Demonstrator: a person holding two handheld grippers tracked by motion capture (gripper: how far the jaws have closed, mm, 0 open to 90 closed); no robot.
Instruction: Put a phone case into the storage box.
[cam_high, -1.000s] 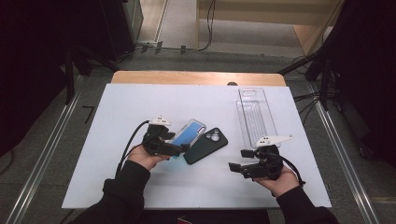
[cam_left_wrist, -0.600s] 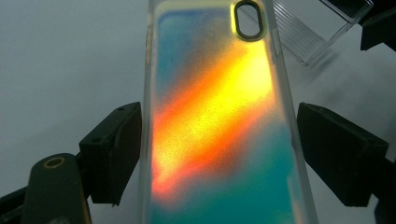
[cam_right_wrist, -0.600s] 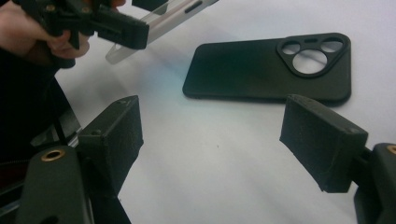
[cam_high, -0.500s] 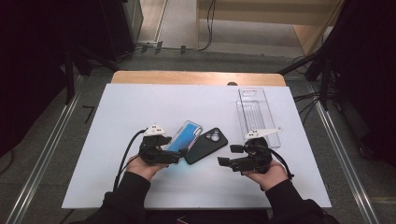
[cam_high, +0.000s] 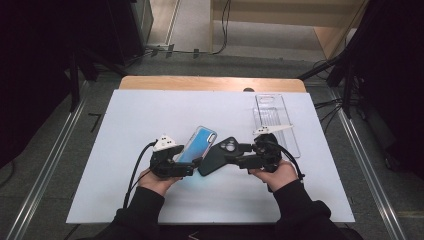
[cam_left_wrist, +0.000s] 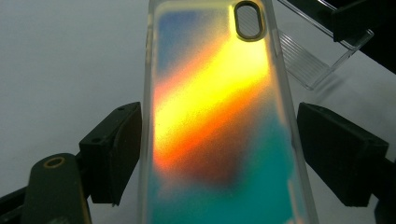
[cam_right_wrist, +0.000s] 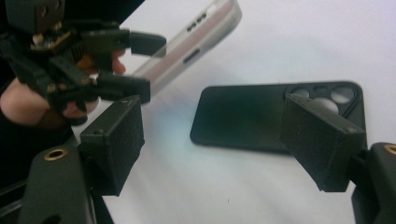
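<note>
Three phone cases on the white table (cam_high: 125, 125): one iridescent case (cam_high: 196, 145), one black case (cam_high: 220, 155), one clear case (cam_high: 274, 120). Black case flat at centre, long axis 1 to 7 o'clock, at 9 o'clock from the right gripper (cam_high: 235, 155), nearer than the left gripper (cam_high: 196, 165). Right jaws wide, empty, straddling it in the right gripper view. Left jaws flanking the iridescent case, gaps either side, grip not certain.
</note>
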